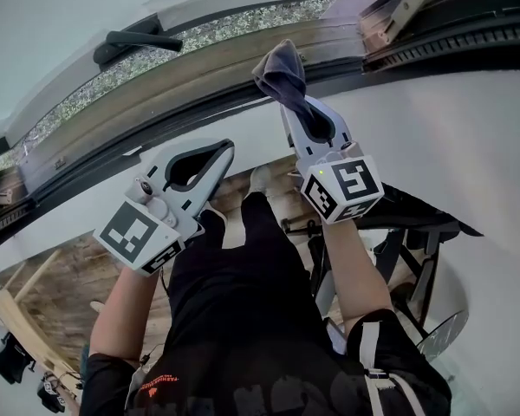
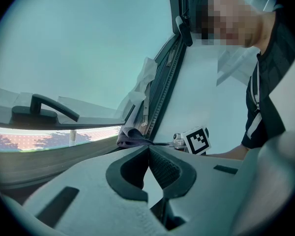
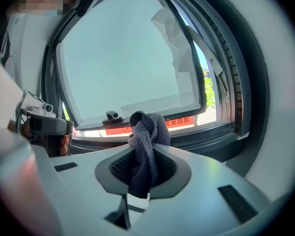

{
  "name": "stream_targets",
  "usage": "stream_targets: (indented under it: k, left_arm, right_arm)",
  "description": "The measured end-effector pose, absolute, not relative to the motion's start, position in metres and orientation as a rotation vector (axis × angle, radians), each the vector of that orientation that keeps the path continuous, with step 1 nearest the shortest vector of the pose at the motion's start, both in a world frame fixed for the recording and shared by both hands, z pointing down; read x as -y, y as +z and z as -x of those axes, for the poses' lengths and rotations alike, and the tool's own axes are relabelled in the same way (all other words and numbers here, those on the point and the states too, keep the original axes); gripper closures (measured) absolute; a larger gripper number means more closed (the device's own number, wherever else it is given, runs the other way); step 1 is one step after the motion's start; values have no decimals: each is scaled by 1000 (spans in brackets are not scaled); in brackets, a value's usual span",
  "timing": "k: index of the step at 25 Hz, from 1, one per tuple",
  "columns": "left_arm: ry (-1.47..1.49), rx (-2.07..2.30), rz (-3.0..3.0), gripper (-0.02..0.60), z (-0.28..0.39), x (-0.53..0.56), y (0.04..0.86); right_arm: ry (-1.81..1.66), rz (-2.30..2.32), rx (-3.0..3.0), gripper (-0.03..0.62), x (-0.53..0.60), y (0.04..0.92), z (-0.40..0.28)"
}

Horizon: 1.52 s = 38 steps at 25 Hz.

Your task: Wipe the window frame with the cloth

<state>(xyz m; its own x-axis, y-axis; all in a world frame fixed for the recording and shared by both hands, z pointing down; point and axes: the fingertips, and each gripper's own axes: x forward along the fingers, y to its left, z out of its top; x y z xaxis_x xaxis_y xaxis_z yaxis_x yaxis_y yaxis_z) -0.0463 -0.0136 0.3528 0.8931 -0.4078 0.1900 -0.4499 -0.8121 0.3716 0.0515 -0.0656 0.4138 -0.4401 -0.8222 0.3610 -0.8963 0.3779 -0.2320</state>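
At the foot of an open window, the fingers (image 3: 179,168) of the right gripper (image 3: 143,157) are clamped on a dark grey cloth (image 3: 146,132). Its bunched end stands clear of the tips and its tail hangs down through the gap. In the head view that bunched end meets the lower rail of the window frame (image 1: 199,68), though firm contact cannot be confirmed. The rail lies straight ahead of the fingers and its long axis runs crosswise to them, from low on the person's left to high on the right, so the coming stroke looks to be a sideways sweep along it. The left gripper (image 2: 148,151), fingers pressed together on nothing, hangs lower and farther from the rail, below the black window handle (image 1: 139,43), leaving the right hand plainly the nearer one.
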Motion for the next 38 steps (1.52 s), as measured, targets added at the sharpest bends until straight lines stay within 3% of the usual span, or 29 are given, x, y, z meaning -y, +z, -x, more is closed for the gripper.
stream_targets:
  k: [38]
  left_arm:
    - [6,706,-2792,561,69,-14,253]
  right_arm:
    - [337,-1587,2628,551,29,258,-39]
